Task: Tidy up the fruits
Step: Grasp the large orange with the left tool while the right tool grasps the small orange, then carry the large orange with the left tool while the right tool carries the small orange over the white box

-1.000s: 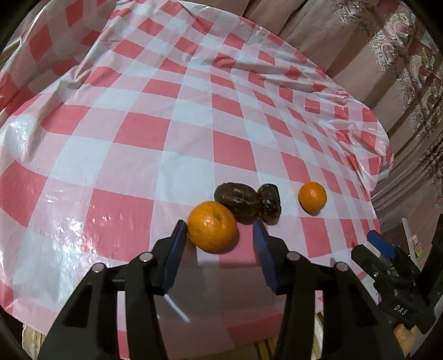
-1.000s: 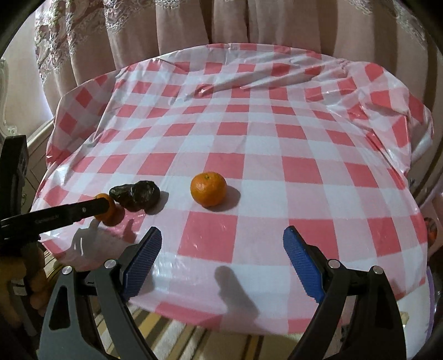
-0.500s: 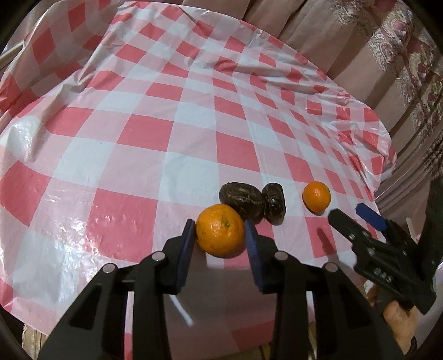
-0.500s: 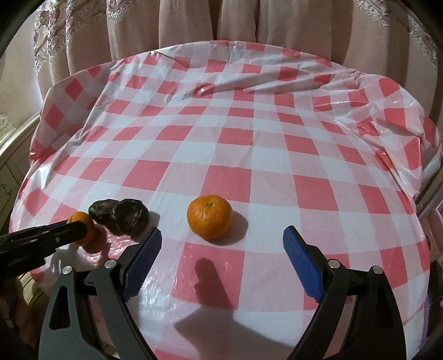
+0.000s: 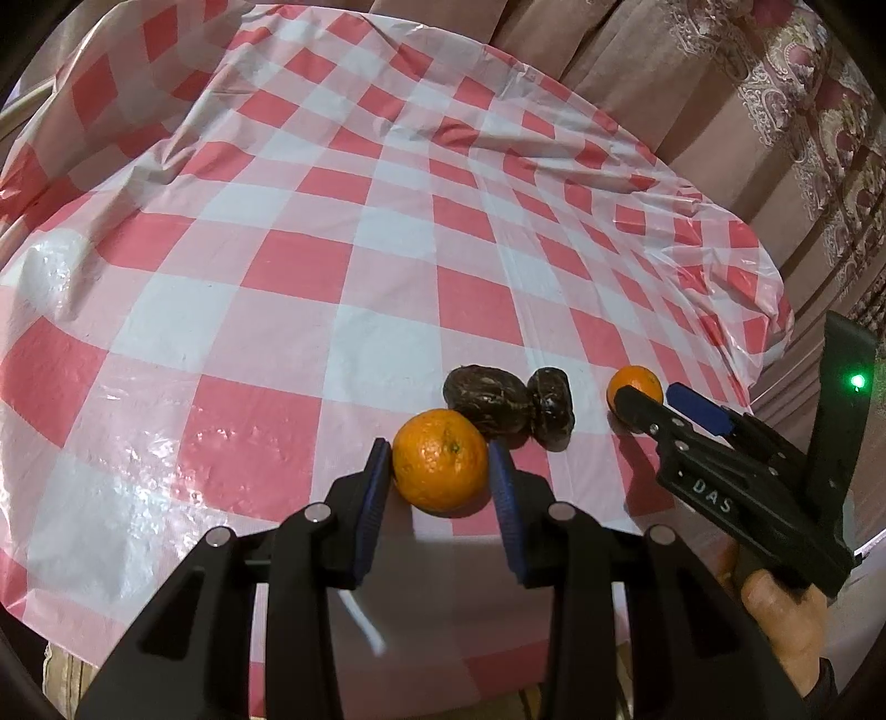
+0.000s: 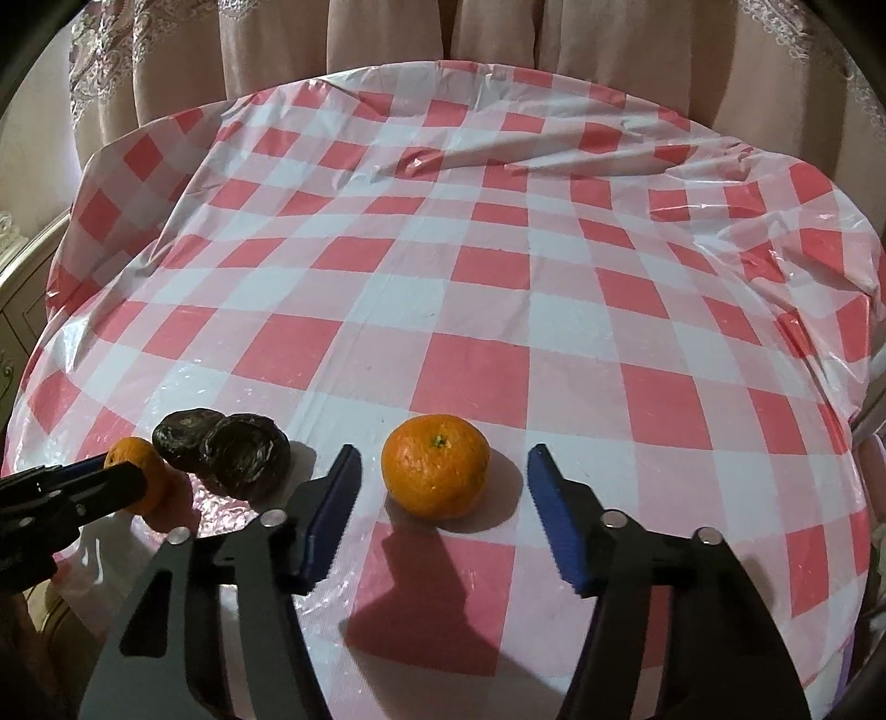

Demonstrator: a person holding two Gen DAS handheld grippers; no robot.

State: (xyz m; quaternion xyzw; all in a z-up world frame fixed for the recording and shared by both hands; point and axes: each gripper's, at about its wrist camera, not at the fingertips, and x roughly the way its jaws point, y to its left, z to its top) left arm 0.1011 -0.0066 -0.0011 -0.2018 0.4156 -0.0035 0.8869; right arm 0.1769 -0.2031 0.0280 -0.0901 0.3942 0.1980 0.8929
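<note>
- Left wrist view: the left gripper (image 5: 440, 471) is clamped on an orange (image 5: 440, 459), with a blue pad (image 5: 372, 498) pressed against each flank of the fruit.
- The clamped orange sits low on the red-and-white checked tablecloth (image 5: 310, 266), near the table's close edge; whether it rests on the cloth or is slightly raised cannot be told.
- Two dark wrinkled fruits (image 5: 487, 396) lie touching one another just behind and to the right of the clamped orange; the nearer one appears to touch it or nearly so.
- A second orange (image 5: 637, 385) lies further right, apart from the dark pair, with the tip of the right gripper (image 5: 659, 407) directly in front of it. A hand (image 5: 786, 626) holds that tool at the lower right, and a green light shows on its body.
- Right wrist view: the right gripper (image 6: 443, 515) stands with its jaws wide apart, one blue pad (image 6: 332, 509) to either side of the second orange (image 6: 436, 473). Neither pad touches the fruit; it lies on the cloth between and slightly ahead of the tips, stem end up.
- In the same view the dark fruits (image 6: 221, 454) lie to the left, and the left gripper (image 6: 119, 479) enters from the left edge with its orange (image 6: 138, 476) at its tip.
- Pinkish curtains (image 6: 498, 33) hang behind the round table.
</note>
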